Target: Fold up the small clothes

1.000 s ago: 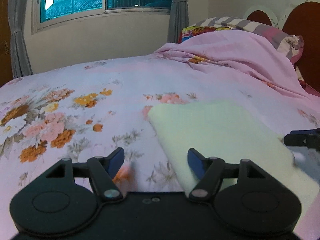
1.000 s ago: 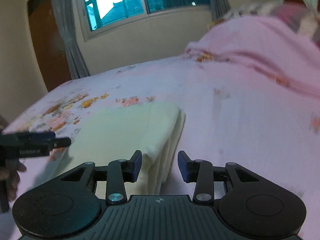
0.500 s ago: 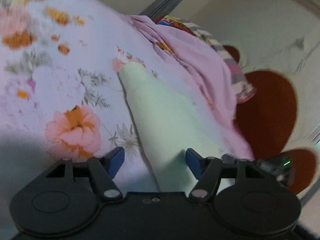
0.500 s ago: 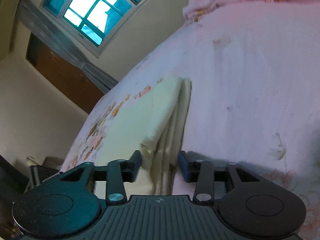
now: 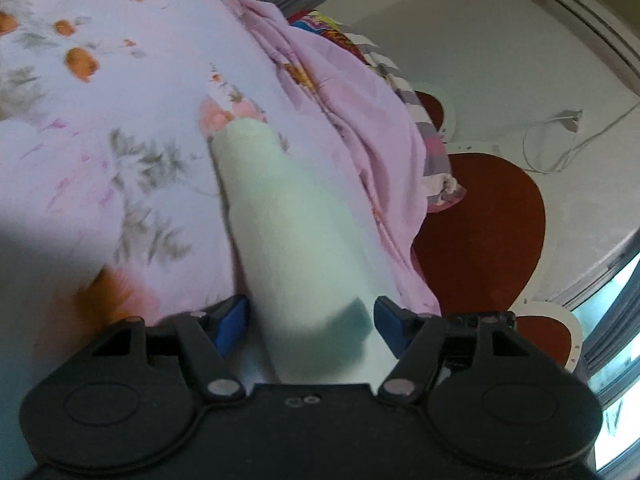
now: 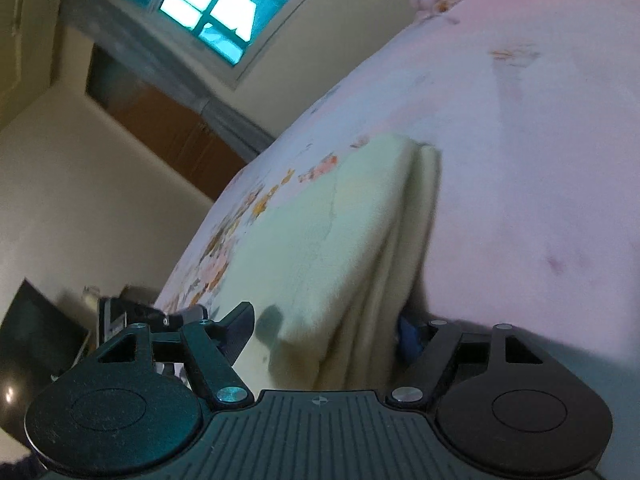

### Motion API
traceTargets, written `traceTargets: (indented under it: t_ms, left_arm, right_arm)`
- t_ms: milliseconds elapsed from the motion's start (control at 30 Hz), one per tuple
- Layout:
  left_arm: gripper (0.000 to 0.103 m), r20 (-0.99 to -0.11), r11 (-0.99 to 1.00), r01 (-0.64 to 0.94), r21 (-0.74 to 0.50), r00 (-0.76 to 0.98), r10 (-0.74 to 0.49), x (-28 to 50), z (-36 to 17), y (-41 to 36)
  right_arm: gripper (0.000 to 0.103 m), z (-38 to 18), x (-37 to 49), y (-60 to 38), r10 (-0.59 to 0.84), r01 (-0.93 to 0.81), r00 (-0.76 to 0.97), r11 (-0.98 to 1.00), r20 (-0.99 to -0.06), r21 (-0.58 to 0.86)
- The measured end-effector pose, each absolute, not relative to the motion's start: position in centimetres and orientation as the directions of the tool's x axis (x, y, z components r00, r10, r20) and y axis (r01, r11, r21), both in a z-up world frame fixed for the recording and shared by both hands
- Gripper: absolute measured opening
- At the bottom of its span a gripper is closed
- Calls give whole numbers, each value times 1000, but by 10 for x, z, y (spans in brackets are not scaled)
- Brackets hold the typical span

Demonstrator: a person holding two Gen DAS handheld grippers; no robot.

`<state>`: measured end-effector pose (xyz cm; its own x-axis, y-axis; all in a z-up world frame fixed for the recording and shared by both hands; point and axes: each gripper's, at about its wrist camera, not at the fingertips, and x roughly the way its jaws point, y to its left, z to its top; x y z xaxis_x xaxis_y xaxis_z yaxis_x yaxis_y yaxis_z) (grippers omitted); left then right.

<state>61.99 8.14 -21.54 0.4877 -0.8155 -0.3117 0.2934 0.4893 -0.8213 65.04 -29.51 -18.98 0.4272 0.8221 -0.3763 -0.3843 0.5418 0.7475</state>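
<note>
A pale cream folded garment [image 5: 288,220] lies on the pink floral bed sheet [image 5: 120,140]. In the left wrist view its near end runs in between my left gripper's [image 5: 310,322] blue pads; the jaws stand wide, opening a little, and do not press it. In the right wrist view the garment [image 6: 320,232] shows stacked layers along its right edge. That layered edge sits between the fingers of my right gripper [image 6: 324,332], whose jaws are opening and stand off the cloth. Both grippers are low over the bed and rolled to one side.
A crumpled pink blanket [image 5: 360,120] and striped pillows [image 5: 424,128] lie by the red-brown headboard [image 5: 480,220]. An air conditioner [image 5: 592,12] hangs on the wall. The right wrist view shows a window [image 6: 224,4], a brown wardrobe [image 6: 168,132] and bare sheet [image 6: 520,160] right of the garment.
Both grippers have dropped toward the bed and rolled sideways. The garment's ends now lie between both pairs of jaws. The right jaws have widened.
</note>
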Motion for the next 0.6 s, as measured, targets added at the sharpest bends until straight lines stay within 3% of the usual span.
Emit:
traceTargets:
  t_ms: [67, 100, 167, 200, 267, 367, 600]
  left_arm:
    - [65, -332, 534, 313, -786, 515, -790, 626, -212, 71]
    - [56, -367, 592, 318, -741, 546, -753, 626, -208, 62]
    - [46, -405, 666, 338, -665, 587, -701, 622, -200, 50]
    - [42, -405, 677, 336, -654, 601, -689, 617, -195, 49]
    - [32, -386, 714, 368, -596, 648, -656, 598, -176, 51]
    - [32, -320, 764, 448, -464, 720, -616, 549, -132, 50]
    - [32, -141, 784, 526, -329, 794, -592, 388, -23, 72]
  right_arm:
    - [67, -191, 659, -289, 819, -405, 433, 550, -376, 730]
    - [53, -190, 660, -284, 803, -402, 448, 574, -393, 713]
    - [36, -188, 659, -279, 787, -404, 460, 598, -411, 693]
    - [33, -184, 655, -278, 776, -404, 478, 609, -410, 682]
    - [31, -166, 637, -272, 749, -443, 518, 648, -412, 620]
    - [31, -121, 587, -263, 740, -544, 571, 665, -355, 512]
    - [31, -8, 429, -258, 763, -671, 621, 636, -179, 382]
